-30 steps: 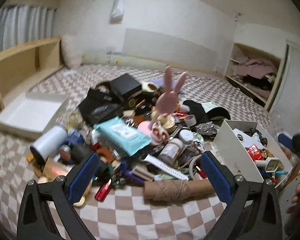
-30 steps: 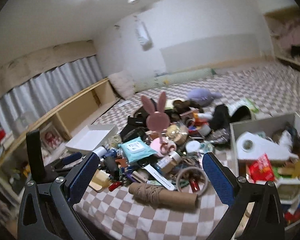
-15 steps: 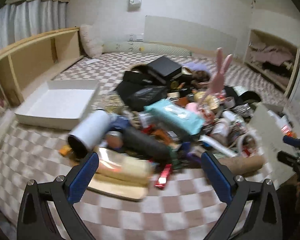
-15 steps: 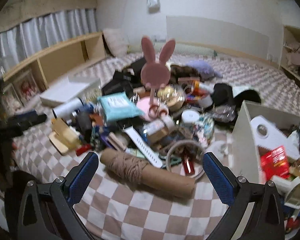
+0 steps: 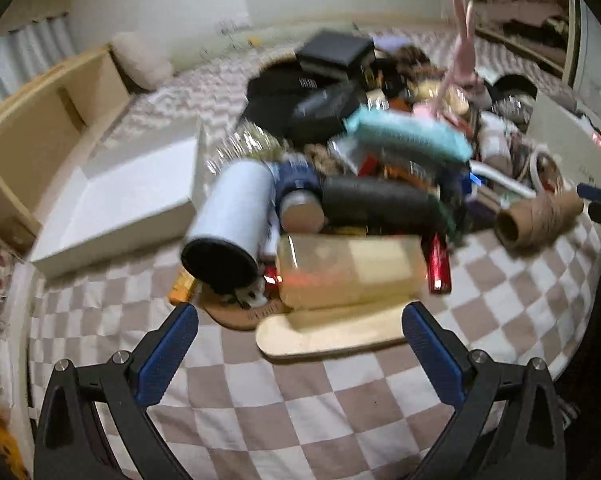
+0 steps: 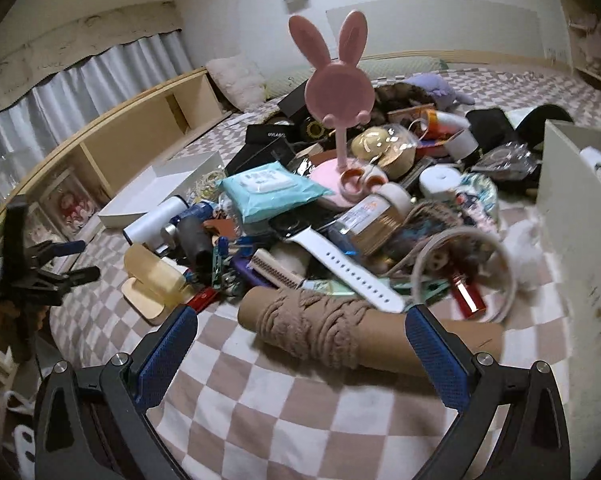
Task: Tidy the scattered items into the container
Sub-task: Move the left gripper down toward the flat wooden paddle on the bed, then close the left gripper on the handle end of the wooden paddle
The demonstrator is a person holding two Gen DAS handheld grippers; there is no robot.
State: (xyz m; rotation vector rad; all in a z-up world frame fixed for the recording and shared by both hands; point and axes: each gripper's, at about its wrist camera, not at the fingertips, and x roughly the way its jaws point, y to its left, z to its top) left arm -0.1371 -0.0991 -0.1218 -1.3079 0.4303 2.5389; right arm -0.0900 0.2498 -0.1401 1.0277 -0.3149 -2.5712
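Left wrist view: the left claw (image 5: pixel 298 346) hangs low over the checkered bed (image 5: pixel 300 408), spread wide and empty, aimed at a yellowish bottle (image 5: pixel 350 270) lying on a wooden board (image 5: pixel 332 338) at the pile's near edge. The picture is blurred.

Right wrist view: the right claw (image 6: pixel 300 346) is spread and empty, its fingers flanking a twine-wrapped cardboard tube (image 6: pixel 364 332). The white container (image 6: pixel 572 208) stands at the right, just beside the pile.
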